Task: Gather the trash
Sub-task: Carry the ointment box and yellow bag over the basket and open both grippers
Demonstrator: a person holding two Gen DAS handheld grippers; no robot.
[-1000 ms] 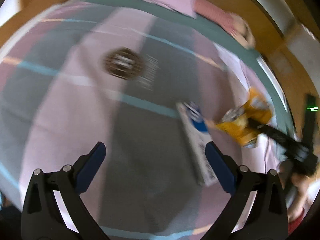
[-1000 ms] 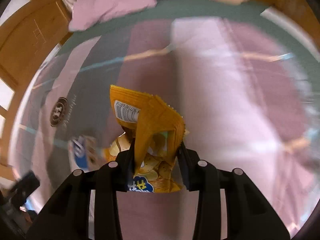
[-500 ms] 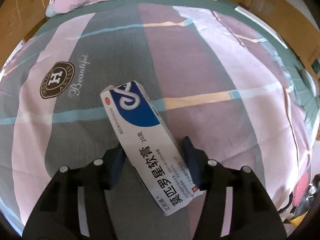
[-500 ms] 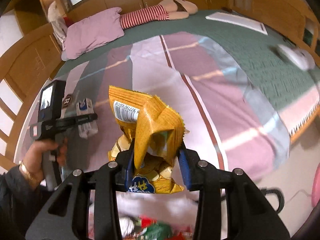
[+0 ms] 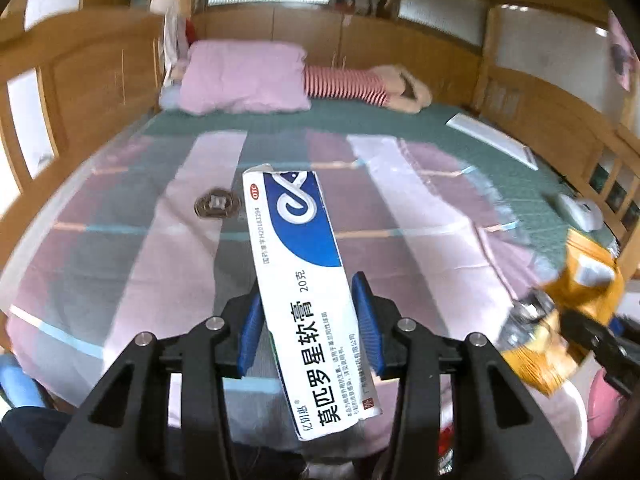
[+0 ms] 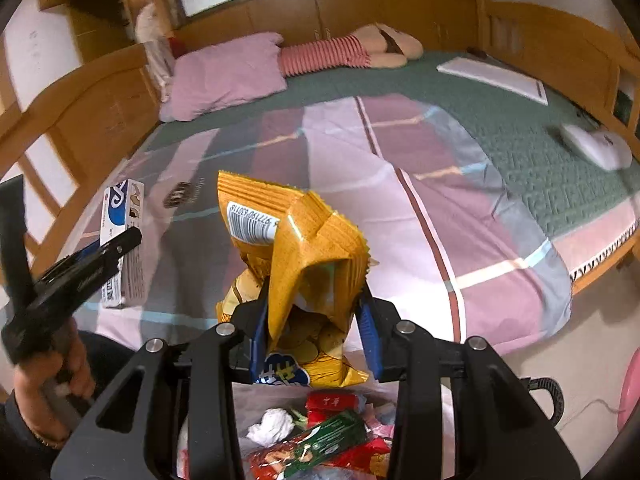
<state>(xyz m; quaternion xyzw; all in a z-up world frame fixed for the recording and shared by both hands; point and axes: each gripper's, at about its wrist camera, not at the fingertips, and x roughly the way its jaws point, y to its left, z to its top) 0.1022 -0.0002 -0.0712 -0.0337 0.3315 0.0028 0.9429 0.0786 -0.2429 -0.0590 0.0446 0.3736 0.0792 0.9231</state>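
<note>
My left gripper is shut on a white and blue ointment box, held up above the foot of the bed. The box also shows in the right wrist view, with the left gripper on it. My right gripper is shut on a crumpled yellow chip bag, held over a bin of mixed trash just below it. The chip bag also shows at the right edge of the left wrist view.
A bed with a striped pink, grey and purple quilt fills both views. A pink pillow and a striped plush toy lie at its head. A white object and a flat white board lie on the green cover at right.
Both grippers have lifted and pulled back from the bed with their items. The left gripper closed on the ointment box a second ago. The trash bin has come into view under the chip bag.
</note>
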